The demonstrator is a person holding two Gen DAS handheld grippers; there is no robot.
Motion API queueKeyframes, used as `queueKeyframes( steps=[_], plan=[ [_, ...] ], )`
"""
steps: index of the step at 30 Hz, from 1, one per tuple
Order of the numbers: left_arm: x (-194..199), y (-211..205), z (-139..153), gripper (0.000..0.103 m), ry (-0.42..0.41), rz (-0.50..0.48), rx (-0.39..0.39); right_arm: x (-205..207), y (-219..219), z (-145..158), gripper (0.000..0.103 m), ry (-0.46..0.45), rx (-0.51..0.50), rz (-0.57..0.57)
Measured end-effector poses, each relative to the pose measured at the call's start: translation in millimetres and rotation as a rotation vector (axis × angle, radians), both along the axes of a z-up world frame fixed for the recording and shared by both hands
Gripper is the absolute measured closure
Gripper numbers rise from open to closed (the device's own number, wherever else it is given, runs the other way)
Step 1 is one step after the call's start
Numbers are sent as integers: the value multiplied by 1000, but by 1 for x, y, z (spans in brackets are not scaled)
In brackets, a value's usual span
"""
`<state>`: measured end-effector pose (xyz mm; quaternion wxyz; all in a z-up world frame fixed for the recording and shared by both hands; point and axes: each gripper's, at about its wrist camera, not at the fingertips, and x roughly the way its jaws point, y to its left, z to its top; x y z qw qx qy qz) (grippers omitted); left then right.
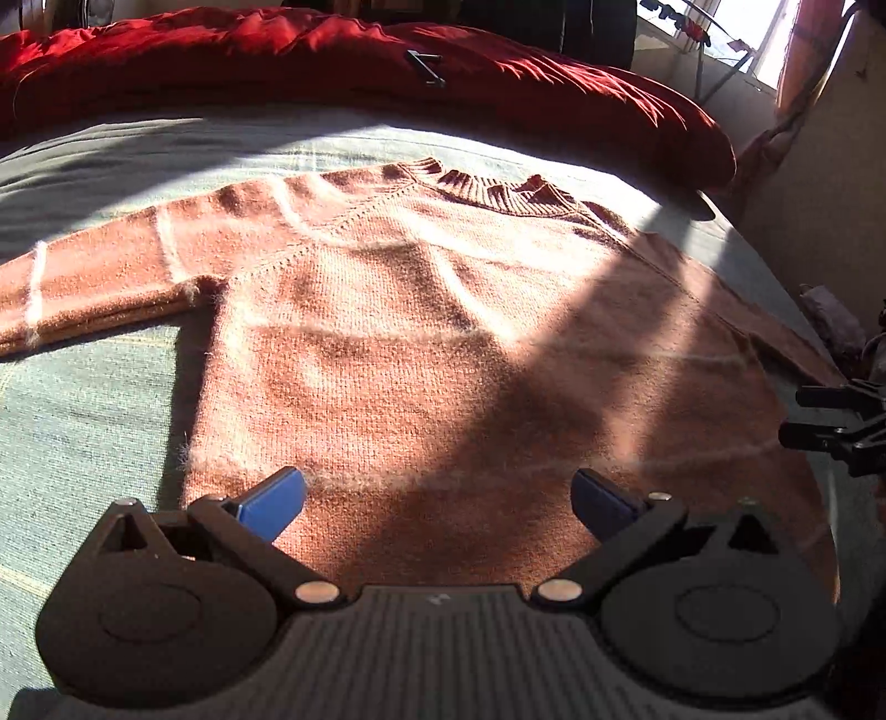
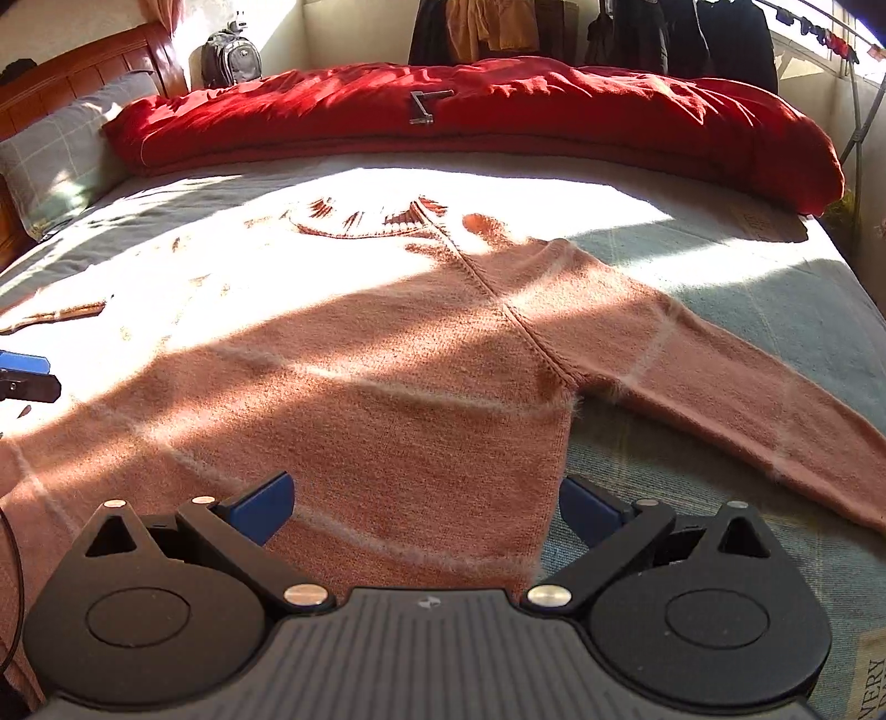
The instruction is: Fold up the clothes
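Left wrist: both tongs [image 1: 437,498] gape (empty) over the flat sweater [image 1: 415,343].

A: In the left wrist view the rust-orange knitted sweater with pale stripes [image 1: 421,343] loses its left sleeve at the frame edge, so the cuff is out of sight. Its hem is hidden behind the gripper body.

B: Same on the right: the other sleeve [image 2: 775,421] runs off the edge, cuff unseen. Glare washes out the knit around the ribbed collar [image 2: 365,219].

A: That small dark metal object on the crumpled red duvet [image 2: 431,105]?

B: Too small to identify. The dark hanging clothes [image 2: 686,39] behind are cropped at the top.
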<state>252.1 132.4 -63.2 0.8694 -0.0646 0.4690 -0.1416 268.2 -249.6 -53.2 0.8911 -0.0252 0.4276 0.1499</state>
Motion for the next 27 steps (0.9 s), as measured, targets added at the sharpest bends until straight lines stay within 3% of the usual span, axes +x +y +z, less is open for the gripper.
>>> queueKeyframes(
  steps=[4, 10, 13, 17, 22, 27],
  plan=[
    [-23, 10, -14, 1, 3, 4, 6, 5, 22, -22, 0, 53, -26, 37],
    [-43, 35, 10, 1, -60, 35, -38, 7, 37, -40, 0, 79, -104, 9],
    [-45, 35, 20, 1, -106, -1, -40, 9, 38, -42, 0, 89, -105, -13],
    [-51, 31, 11, 1, -68, -84, -70, 10, 41, -45, 0, 90, -121, -29],
    [-76, 41, -6, 1, 23, -124, -54, 9, 43, -46, 0, 78, -127, -50],
    [-90, 55, 15, 1, -24, -109, -90, 3, 45, -48, 0, 35, -133, -57]
  ],
)
